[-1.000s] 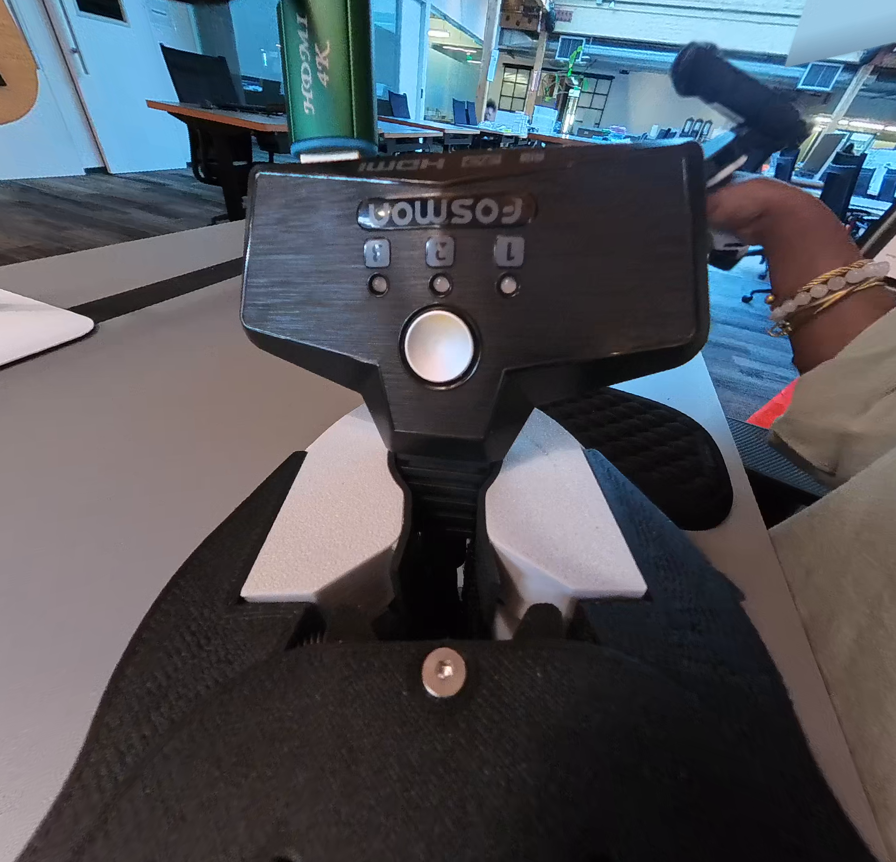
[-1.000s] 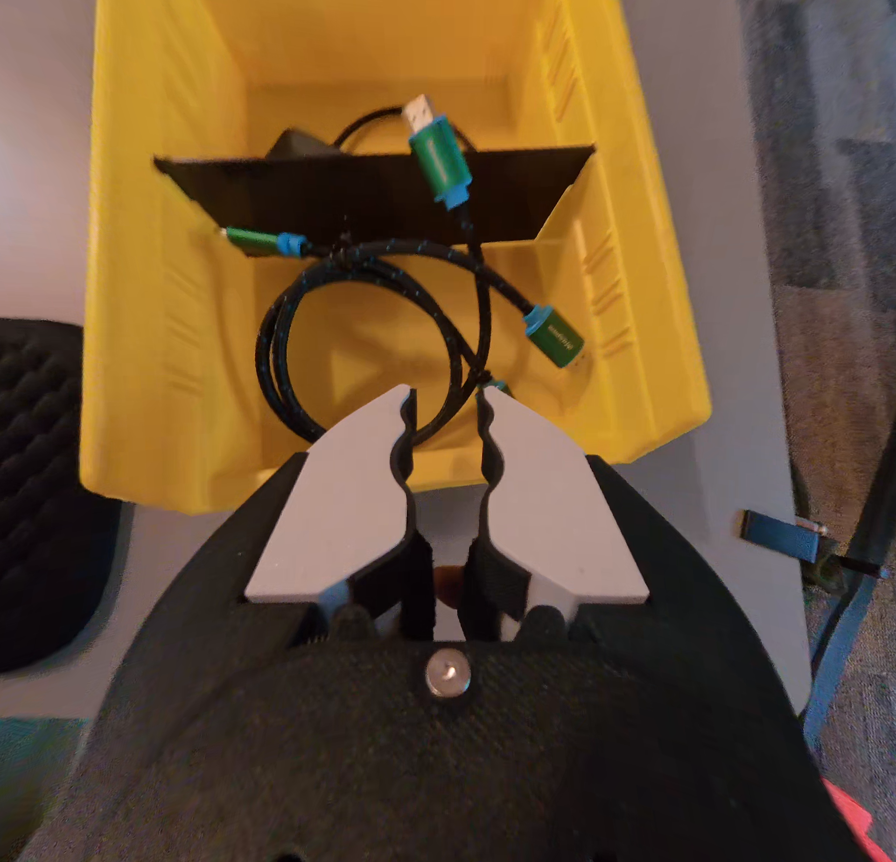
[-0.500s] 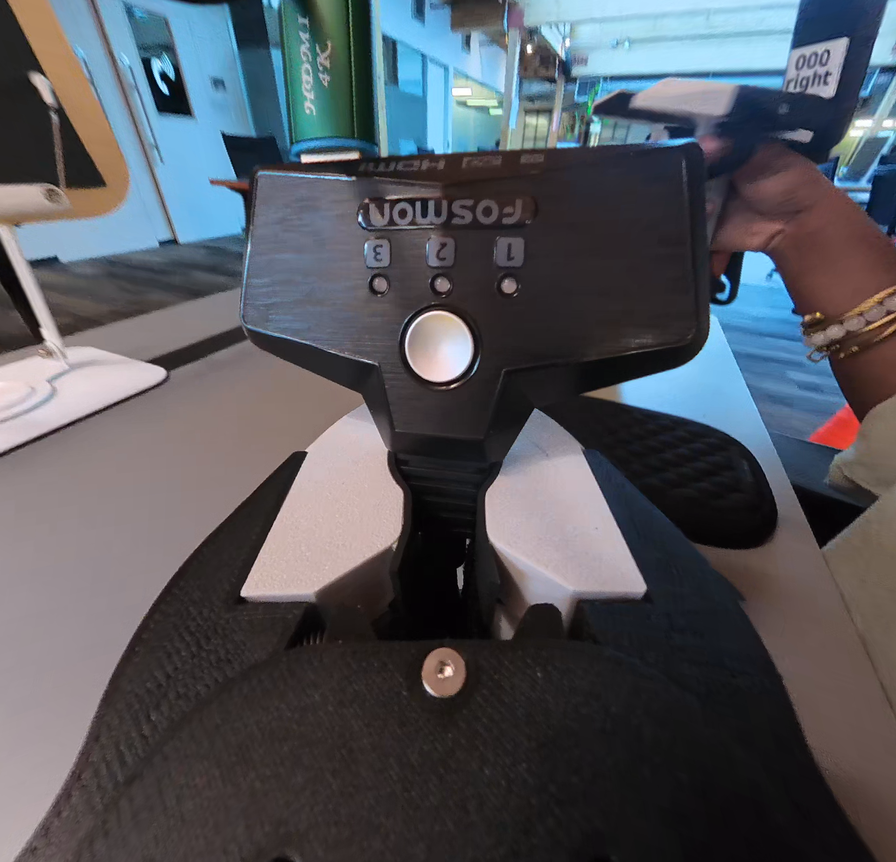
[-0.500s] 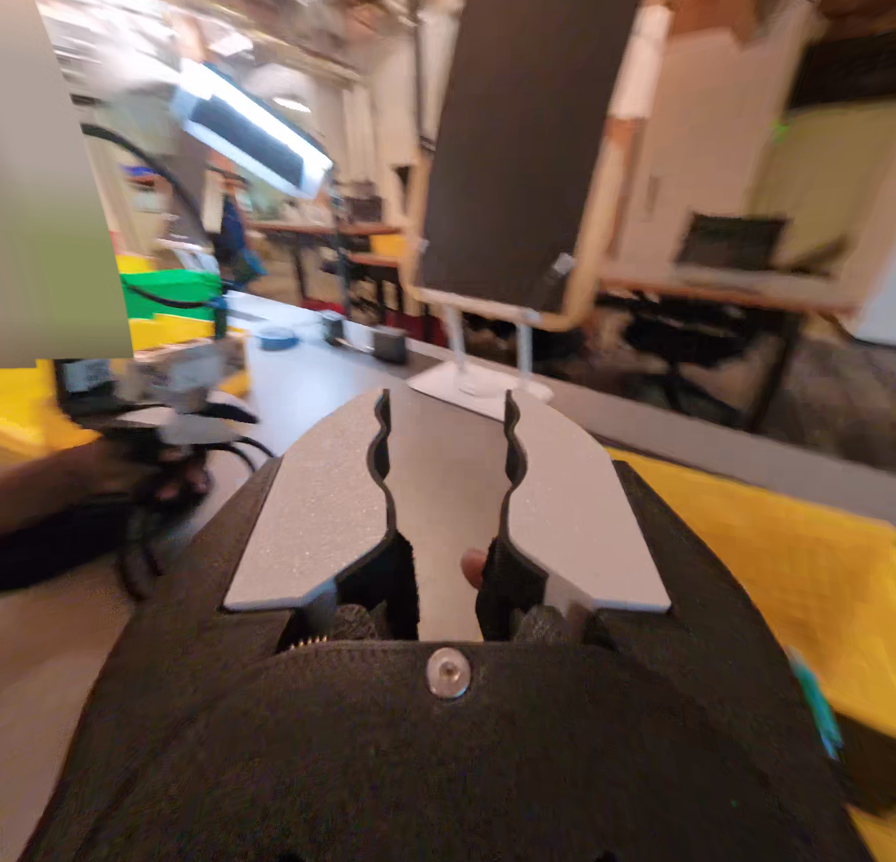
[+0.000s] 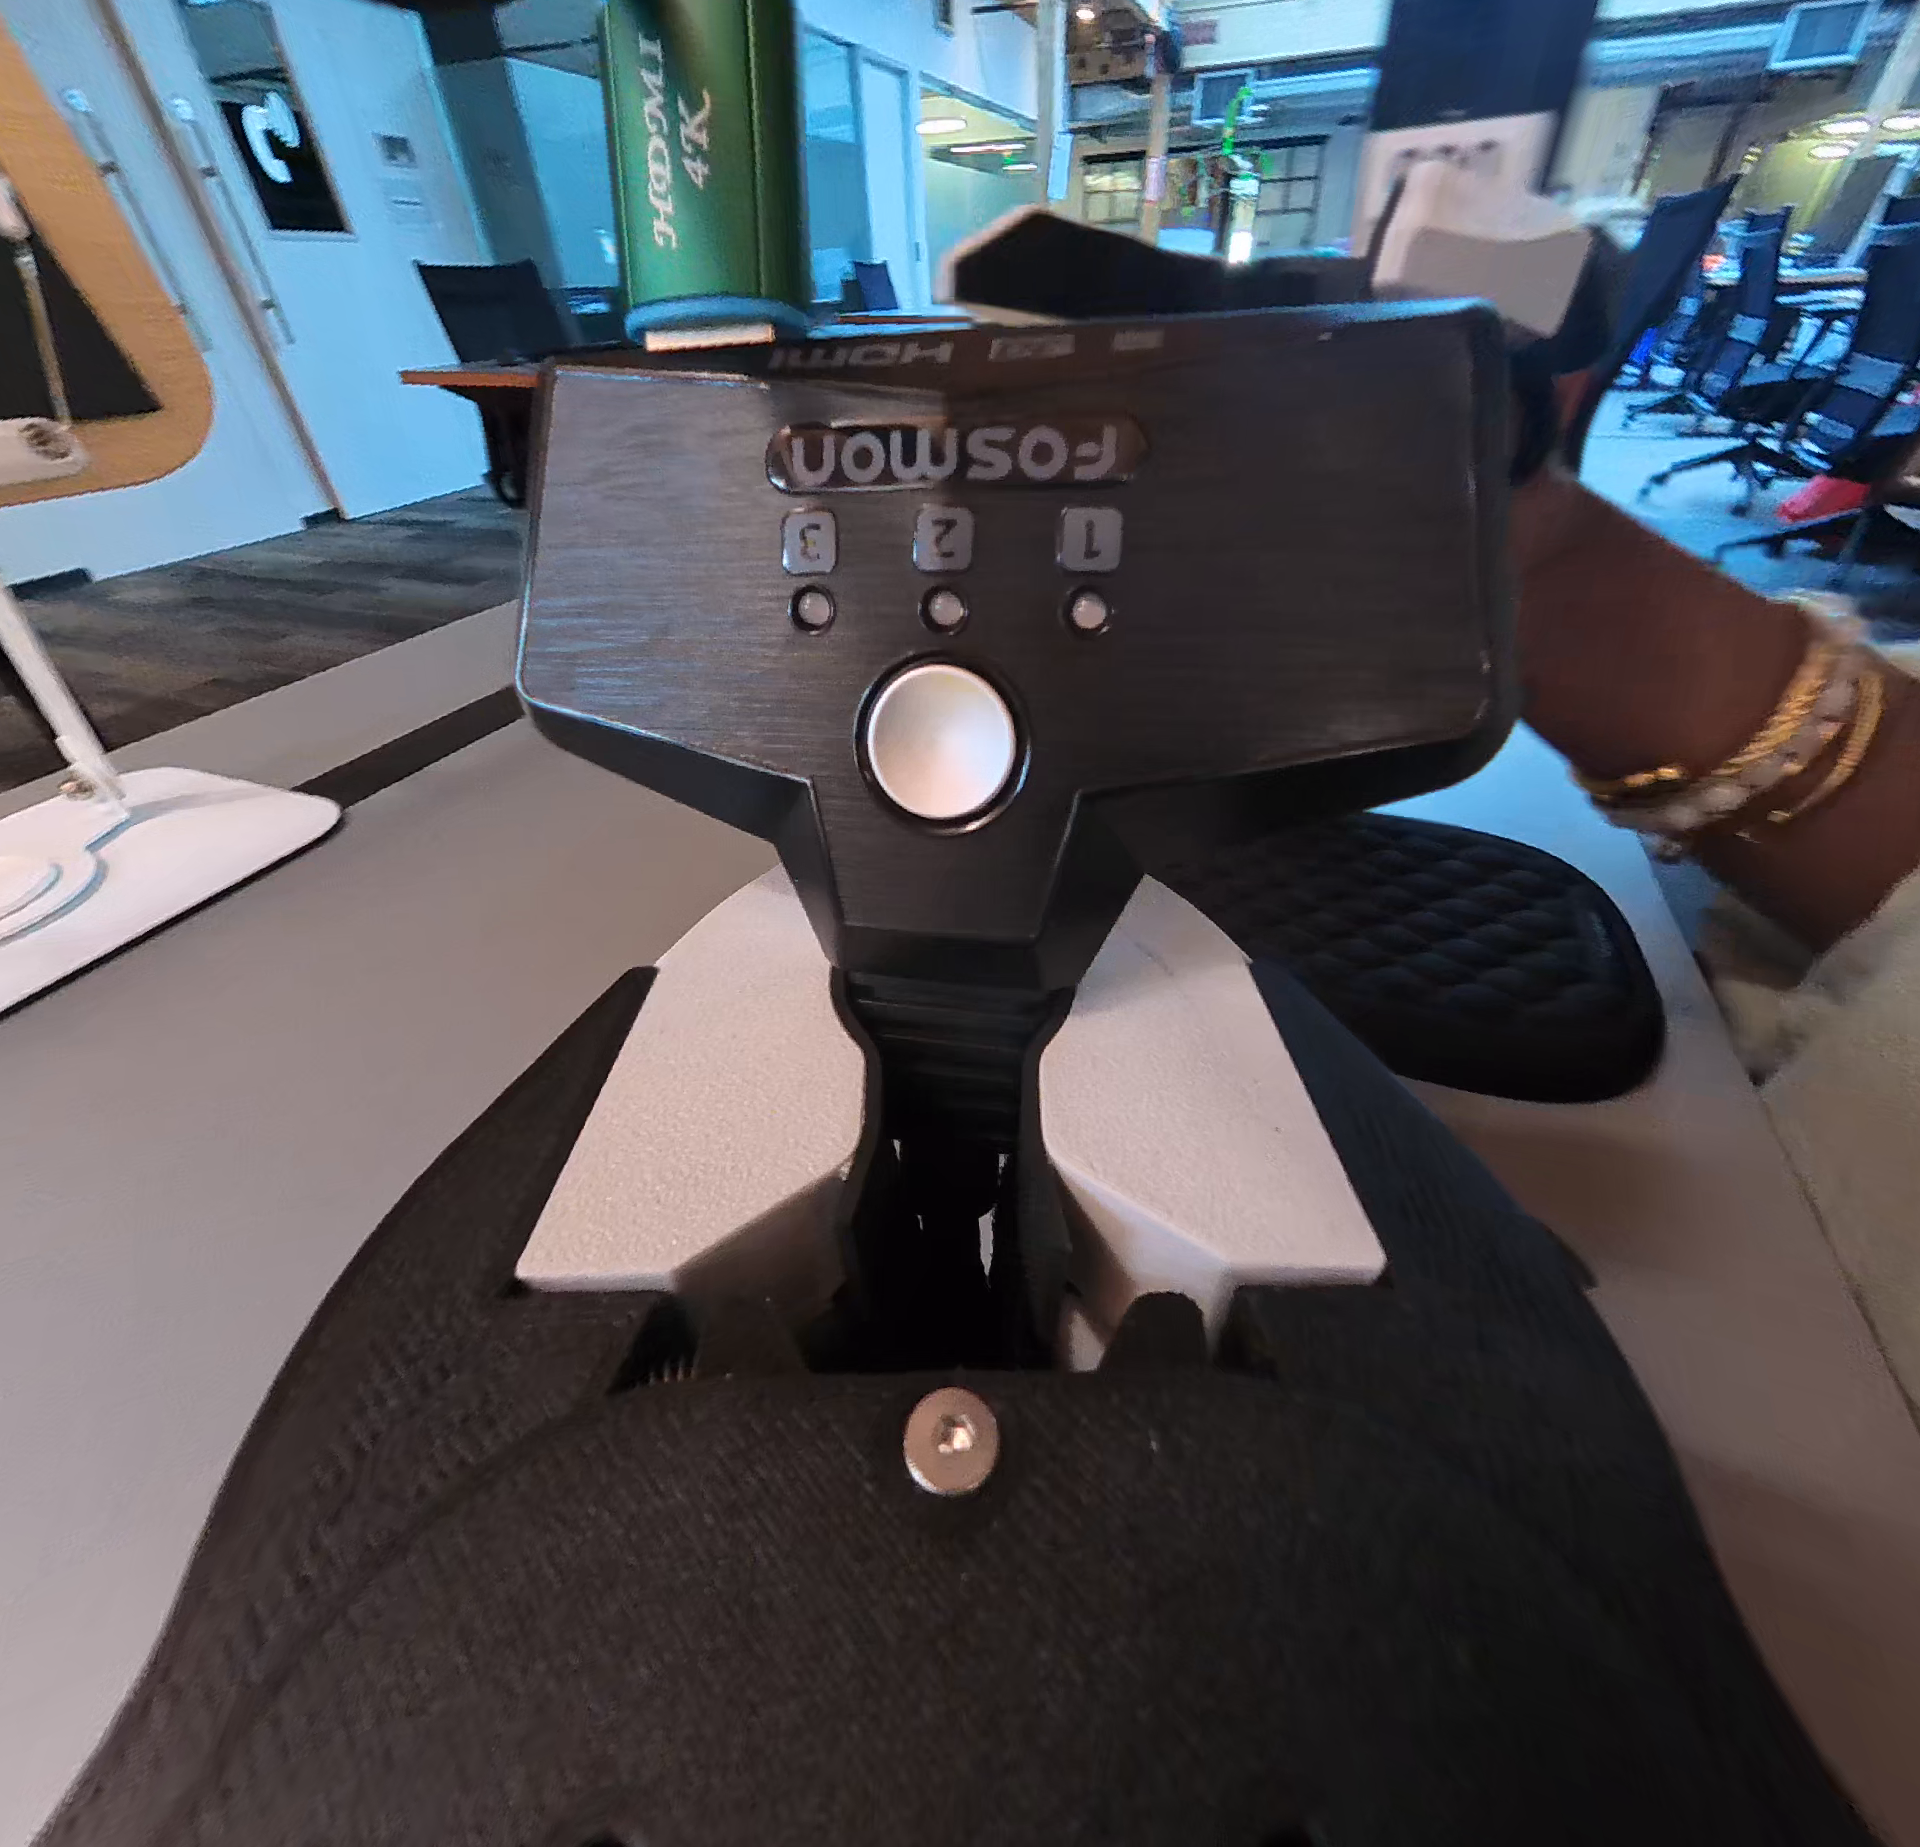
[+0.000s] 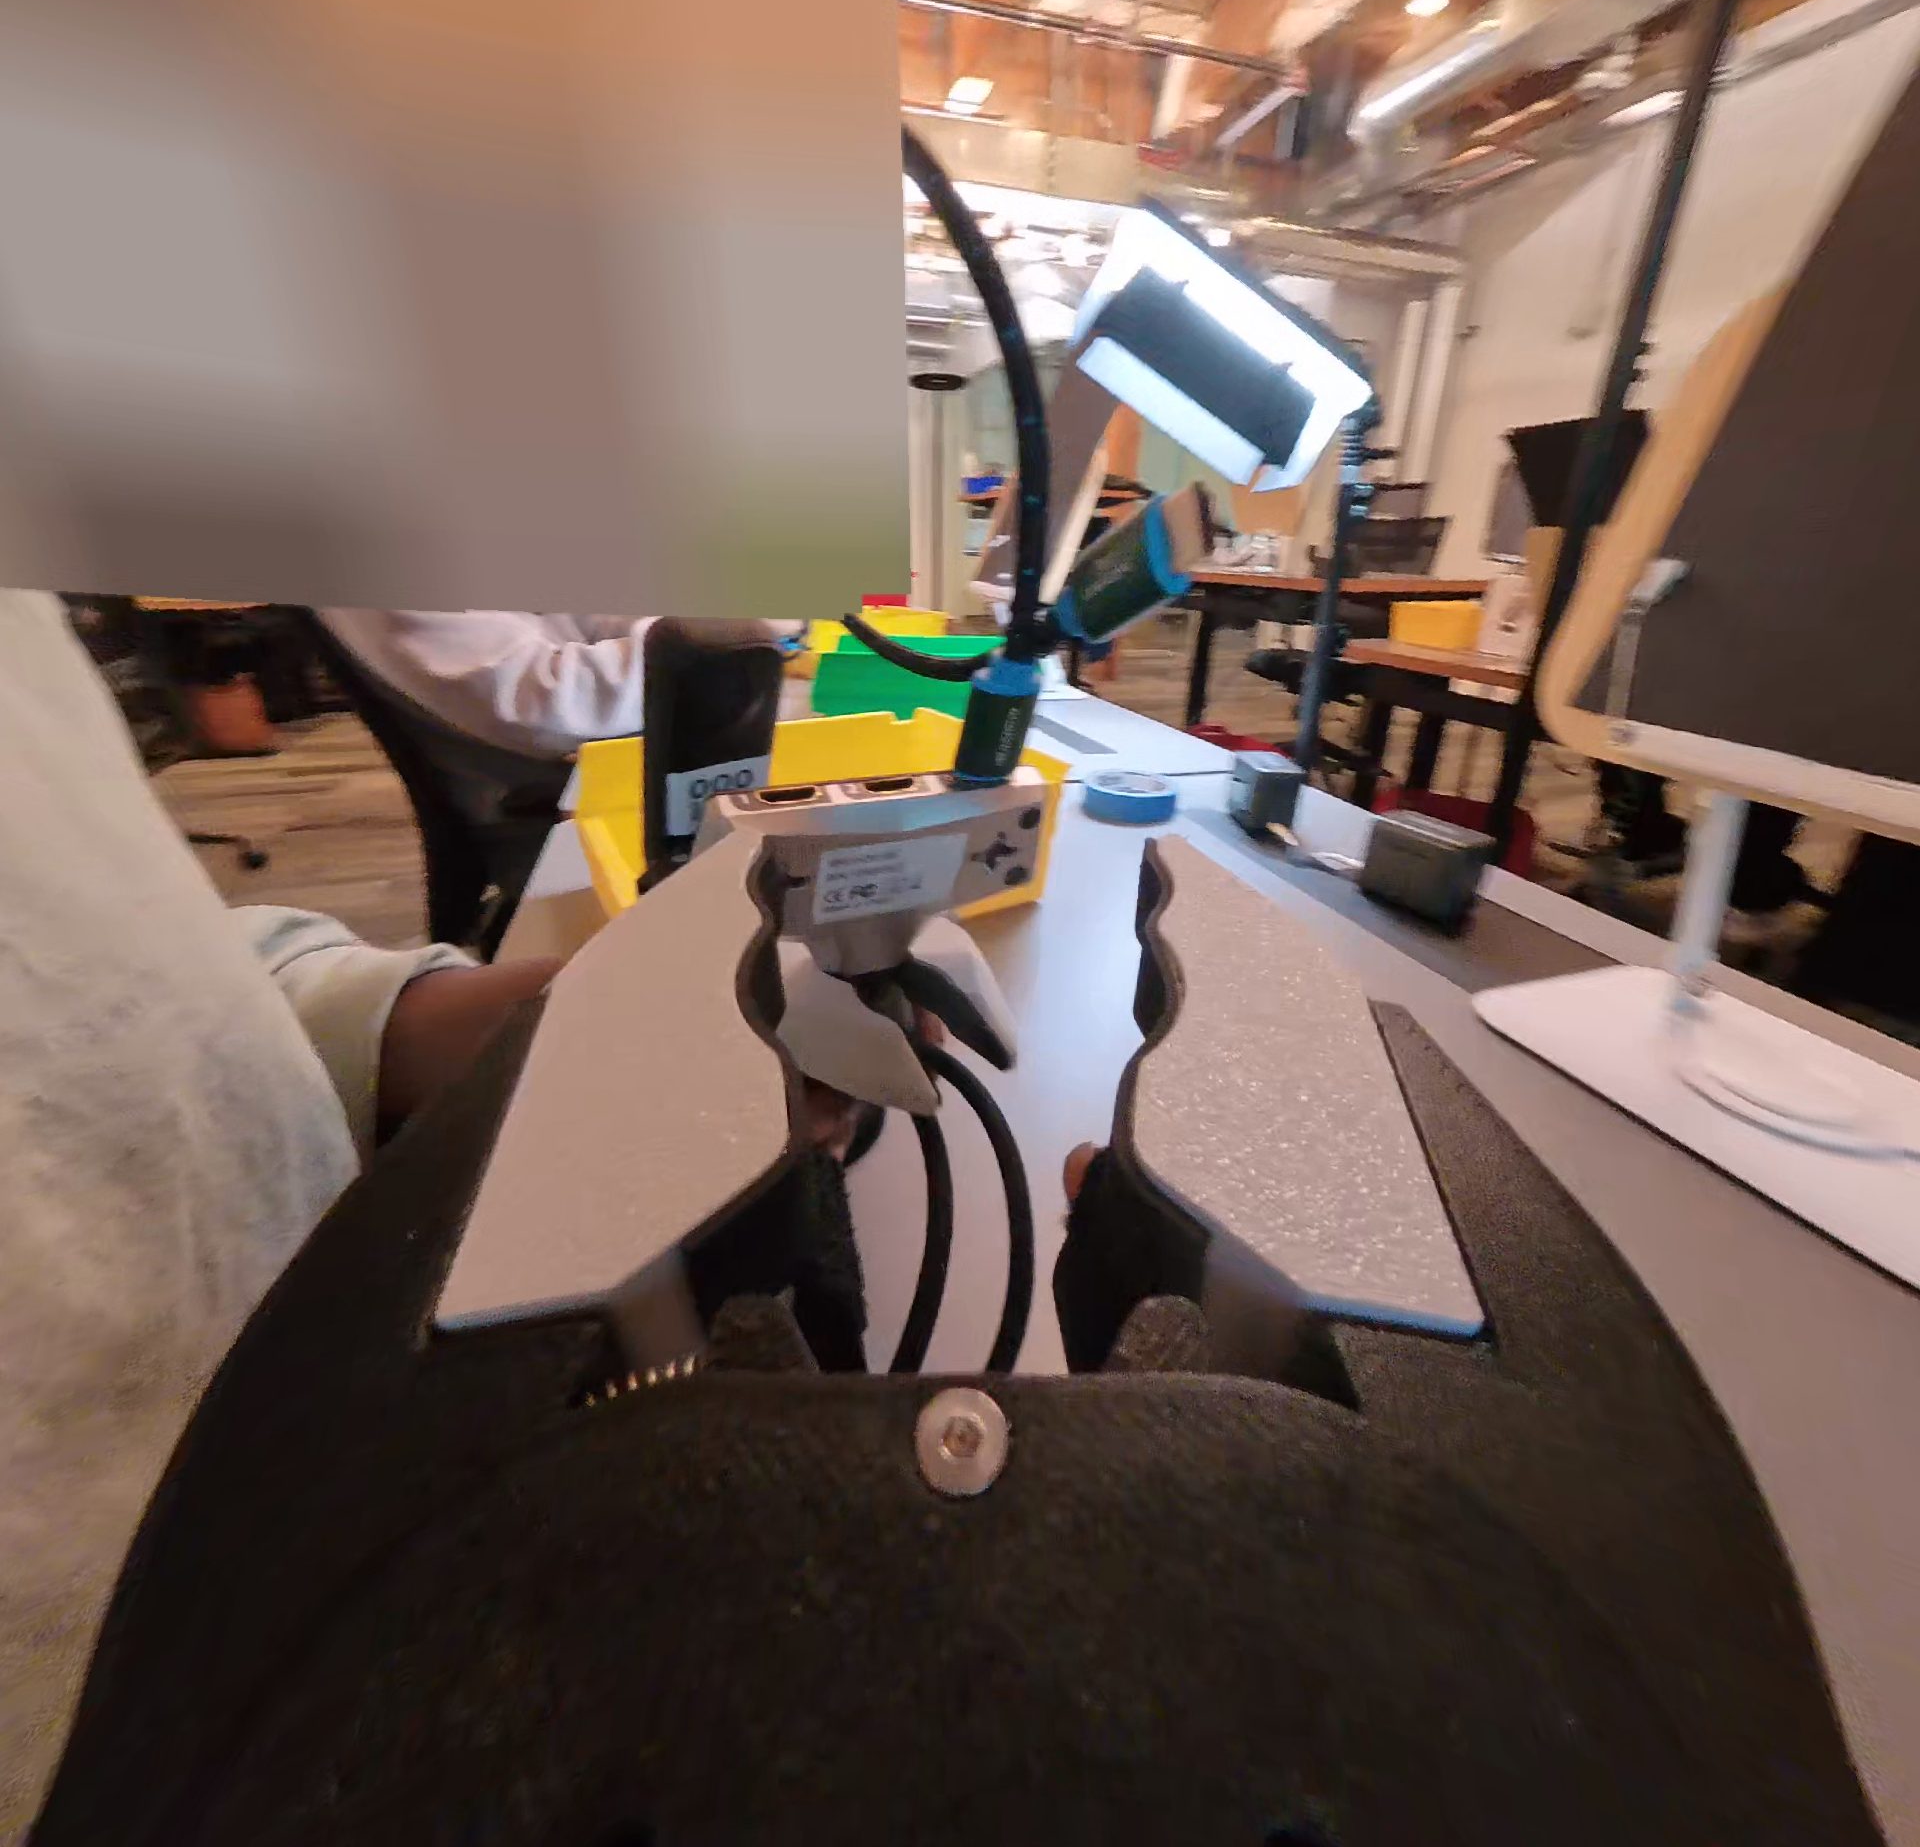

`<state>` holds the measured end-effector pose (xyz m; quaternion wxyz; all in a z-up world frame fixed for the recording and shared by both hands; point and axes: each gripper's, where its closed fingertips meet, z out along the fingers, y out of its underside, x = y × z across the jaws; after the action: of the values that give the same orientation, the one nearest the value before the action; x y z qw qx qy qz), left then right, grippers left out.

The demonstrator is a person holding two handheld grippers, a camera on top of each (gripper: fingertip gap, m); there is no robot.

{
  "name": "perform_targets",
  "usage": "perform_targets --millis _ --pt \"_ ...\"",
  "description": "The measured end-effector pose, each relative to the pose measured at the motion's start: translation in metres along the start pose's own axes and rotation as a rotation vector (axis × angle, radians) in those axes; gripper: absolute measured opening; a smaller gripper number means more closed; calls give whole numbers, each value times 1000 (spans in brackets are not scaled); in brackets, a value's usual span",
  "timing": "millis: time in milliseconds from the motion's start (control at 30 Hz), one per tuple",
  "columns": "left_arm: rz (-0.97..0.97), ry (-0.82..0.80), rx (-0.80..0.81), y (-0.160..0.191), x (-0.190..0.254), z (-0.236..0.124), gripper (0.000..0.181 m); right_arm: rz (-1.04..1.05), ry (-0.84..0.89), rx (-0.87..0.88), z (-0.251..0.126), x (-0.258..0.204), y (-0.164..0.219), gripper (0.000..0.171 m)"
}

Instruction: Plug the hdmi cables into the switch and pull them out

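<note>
Now the left gripper clamps the HDMI switch's narrow stem; a green plug sits at its 11 o'clock edge. Facing it, the right gripper gapes empty, apparently just short of it.

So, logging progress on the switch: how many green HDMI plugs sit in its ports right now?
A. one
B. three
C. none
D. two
A: one green plug stands in the switch; the two ports beside it are open, and the cable's other plug hangs free.

Bright overhead office light, wide-angle bending at the edges, soft motion blur beyond both sets of fingers.
</note>
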<state>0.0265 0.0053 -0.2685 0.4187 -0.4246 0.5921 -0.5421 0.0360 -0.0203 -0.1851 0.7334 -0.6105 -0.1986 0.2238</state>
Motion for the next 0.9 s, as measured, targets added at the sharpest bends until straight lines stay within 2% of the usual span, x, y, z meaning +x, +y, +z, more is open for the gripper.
perform_targets --millis 100,233,333,400,433,467,567,700,733,767,800,833,900 --pt "36 37 -4 0 8 1 22 25 -90 -14 18 -4 10 60" --pt "80 67 -36 4 16 3 22 178 -227 103 35 -14 1 52" --pt "103 99 -58 7 23 5 23 241 -274 123 43 -15 2 48" --pt "127 119 -65 9 28 6 23 235 -285 103 48 -16 8 44" --pt "138 119 -71 10 29 7 23 223 -299 109 47 -17 7 30" --pt "146 110 -75 11 28 8 23 201 -309 123 46 -19 6 24" --pt "154 103 -87 15 27 10 23 55 -235 132 42 -16 8 21" --pt "151 117 -83 17 30 13 22 6 -193 134 37 -17 6 20" --pt "135 114 -155 31 27 13 21 27 -167 263 29 -13 -14 21" --pt "100 122 -267 50 25 14 21 114 -169 620 -9 -3 -67 20" --pt "114 145 -279 51 29 16 20 199 -186 870 -55 14 -107 18" --pt "157 136 -216 42 31 16 20 136 -135 871 -77 26 -121 17" --pt "89 144 -128 30 29 13 22 -14 106 518 -73 50 -105 14"
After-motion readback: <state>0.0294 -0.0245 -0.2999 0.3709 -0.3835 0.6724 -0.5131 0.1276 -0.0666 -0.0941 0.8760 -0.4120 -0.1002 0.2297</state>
